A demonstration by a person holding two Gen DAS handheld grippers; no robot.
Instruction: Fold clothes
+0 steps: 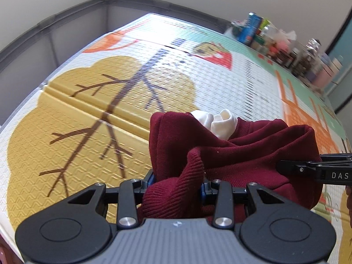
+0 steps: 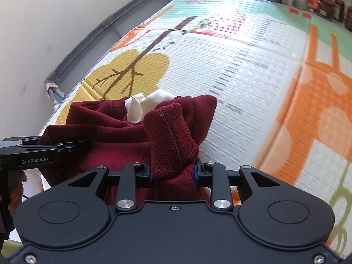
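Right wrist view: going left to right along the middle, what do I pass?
Left gripper → maroon sweater → its ribbed cuff, held in the right gripper → orange print on the play mat.

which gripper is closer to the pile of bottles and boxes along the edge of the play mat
Right. The clutter lines the mat's far right edge; the right gripper grips the maroon sweater on that side, while the left gripper holds it on the side away from the clutter.

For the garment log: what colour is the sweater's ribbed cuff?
Dark red (maroon) ribbed cuff, matching the sweater; clearest in the right wrist view.
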